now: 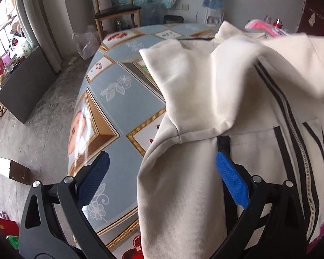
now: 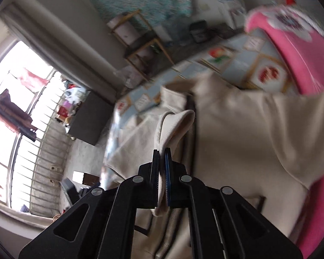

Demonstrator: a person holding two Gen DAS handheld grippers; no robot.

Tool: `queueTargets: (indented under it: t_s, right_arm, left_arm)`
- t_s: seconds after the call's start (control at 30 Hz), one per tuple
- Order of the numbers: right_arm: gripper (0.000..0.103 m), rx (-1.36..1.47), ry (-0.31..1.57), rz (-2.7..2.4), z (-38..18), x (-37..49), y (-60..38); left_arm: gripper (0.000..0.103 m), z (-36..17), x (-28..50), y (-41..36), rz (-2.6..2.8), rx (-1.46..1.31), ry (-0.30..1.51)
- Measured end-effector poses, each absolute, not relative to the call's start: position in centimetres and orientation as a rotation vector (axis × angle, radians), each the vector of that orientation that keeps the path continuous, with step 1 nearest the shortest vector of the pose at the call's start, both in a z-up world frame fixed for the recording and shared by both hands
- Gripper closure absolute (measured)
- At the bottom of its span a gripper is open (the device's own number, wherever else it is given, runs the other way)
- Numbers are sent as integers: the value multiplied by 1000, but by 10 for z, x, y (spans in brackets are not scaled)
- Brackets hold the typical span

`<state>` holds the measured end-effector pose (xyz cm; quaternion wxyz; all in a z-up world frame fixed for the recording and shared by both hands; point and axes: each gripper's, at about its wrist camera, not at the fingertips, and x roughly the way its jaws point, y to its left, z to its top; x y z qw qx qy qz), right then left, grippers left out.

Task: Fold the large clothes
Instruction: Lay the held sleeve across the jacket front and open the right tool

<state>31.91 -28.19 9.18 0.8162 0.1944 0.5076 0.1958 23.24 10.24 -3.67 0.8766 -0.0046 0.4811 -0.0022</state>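
1. Right wrist view: the right gripper (image 2: 162, 151) is clamped tight on a cuff of the cream zip-up hooded jacket (image 2: 237, 133), likely to carry that sleeve across.
2. The jacket lies on the picture-patterned blue table (image 1: 127, 99); the left gripper (image 1: 162, 161) gapes wide over its near sleeve, gripping nothing.

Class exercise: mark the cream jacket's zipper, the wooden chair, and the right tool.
zipper (image 1: 300, 151), left wrist view, on its metal teeth.
wooden chair (image 1: 118, 10), left wrist view, on its dark seat.
right tool (image 2: 162, 151), right wrist view, between its fingertips.
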Motion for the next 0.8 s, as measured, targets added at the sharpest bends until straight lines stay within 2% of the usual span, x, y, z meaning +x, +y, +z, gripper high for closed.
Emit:
queueTargets:
  t_s: [0.17, 0.37, 0.43, 0.47, 0.5, 0.6, 0.7, 0.73, 0.77, 0.8]
  right_arm:
    - [98, 442, 1194, 324, 30, 325, -321]
    - [98, 493, 1207, 317, 7, 335, -356]
    - [92, 501, 1248, 318, -8, 338, -360]
    - [81, 492, 1273, 315, -18, 337, -361]
    - [65, 484, 1282, 312, -24, 338, -363]
    - [60, 421, 1279, 295, -34, 334, -360]
    - [63, 360, 1307, 270, -50, 339, -350]
    - [69, 343, 1304, 262, -53, 341, -346]
    - [88, 301, 1300, 250, -54, 344, -339]
    - [97, 262, 1300, 243, -53, 346, -332]
  left_arm:
    - [8, -34, 232, 98, 25, 52, 990]
    - [8, -22, 232, 99, 69, 109, 944]
    - [8, -22, 234, 100, 87, 133, 948]
    - [8, -22, 233, 101, 86, 140, 948]
    - [8, -21, 232, 102, 81, 144, 948]
    - [8, -19, 228, 102, 66, 159, 946]
    - [9, -18, 225, 103, 57, 170, 943]
    - [10, -19, 225, 103, 54, 170, 942]
    - [17, -20, 225, 103, 51, 167, 942]
    - [25, -21, 225, 104, 46, 162, 945]
